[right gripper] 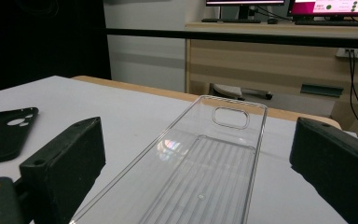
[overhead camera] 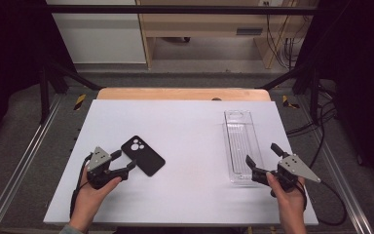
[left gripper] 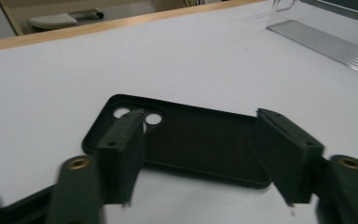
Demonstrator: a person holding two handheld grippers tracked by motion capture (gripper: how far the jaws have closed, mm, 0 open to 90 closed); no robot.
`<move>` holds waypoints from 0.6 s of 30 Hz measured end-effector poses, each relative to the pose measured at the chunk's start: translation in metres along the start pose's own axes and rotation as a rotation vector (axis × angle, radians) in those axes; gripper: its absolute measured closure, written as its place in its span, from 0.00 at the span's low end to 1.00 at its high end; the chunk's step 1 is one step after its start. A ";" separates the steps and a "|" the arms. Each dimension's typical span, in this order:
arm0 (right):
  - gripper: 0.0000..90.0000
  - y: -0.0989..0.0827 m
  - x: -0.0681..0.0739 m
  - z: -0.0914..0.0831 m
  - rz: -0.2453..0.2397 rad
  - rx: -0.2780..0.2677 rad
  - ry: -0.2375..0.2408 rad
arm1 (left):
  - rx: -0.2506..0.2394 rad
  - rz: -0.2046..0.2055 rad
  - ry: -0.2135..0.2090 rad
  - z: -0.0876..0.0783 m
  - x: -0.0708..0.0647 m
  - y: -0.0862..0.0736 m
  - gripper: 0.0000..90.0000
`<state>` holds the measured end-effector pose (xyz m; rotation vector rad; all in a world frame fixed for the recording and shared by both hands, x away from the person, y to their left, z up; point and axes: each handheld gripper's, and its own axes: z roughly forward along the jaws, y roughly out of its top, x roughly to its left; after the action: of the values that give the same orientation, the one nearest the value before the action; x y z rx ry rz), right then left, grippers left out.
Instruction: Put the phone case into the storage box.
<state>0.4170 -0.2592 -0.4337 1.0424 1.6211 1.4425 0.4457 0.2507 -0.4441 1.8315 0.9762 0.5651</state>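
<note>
While the black phone case (overhead camera: 143, 155) lies flat on the white table (overhead camera: 190, 195), left of centre and well apart from the clear tray (overhead camera: 242, 146) on the right side, nothing has been lifted or put anywhere; the work looks to be at its opening stage, judging by how things lie. In the high view the left gripper (overhead camera: 125, 163) sits at the near-left corner of the case, its jaws reaching onto that end; in the left gripper view (left gripper: 205, 154) the jaws stand partly open with the case's near edge between them, one jaw over the camera holes and the other at the far corner; no pad seems to press on the case, so I judge it is not gripped yet. The right gripper (overhead camera: 263, 155) waits at the near end of the tray with its jaws wide apart; in the right gripper view (right gripper: 196, 163) the tray runs away between the jaws, untouched by either as far as I can tell, and it holds nothing.

Done so far, as I read it: both grippers are brought to their things; left to do: closing on the case, raising it, and probably carrying it across to the tray; whether the tray is the goal I cannot tell for sure.
</note>
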 end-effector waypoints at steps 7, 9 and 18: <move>0.04 0.000 0.001 0.000 0.005 -0.004 0.004 | 0.047 0.022 -0.029 0.013 -0.007 0.003 0.75; 0.04 0.001 0.001 0.000 0.016 -0.013 0.010 | 0.076 0.025 -0.043 0.017 -0.008 0.003 0.85; 0.04 0.000 0.001 0.001 0.016 -0.008 0.012 | 0.143 0.039 -0.082 0.037 -0.016 0.000 1.00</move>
<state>0.4172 -0.2579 -0.4333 1.0463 1.6172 1.4675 0.4636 0.2183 -0.4600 1.9885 0.9482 0.4491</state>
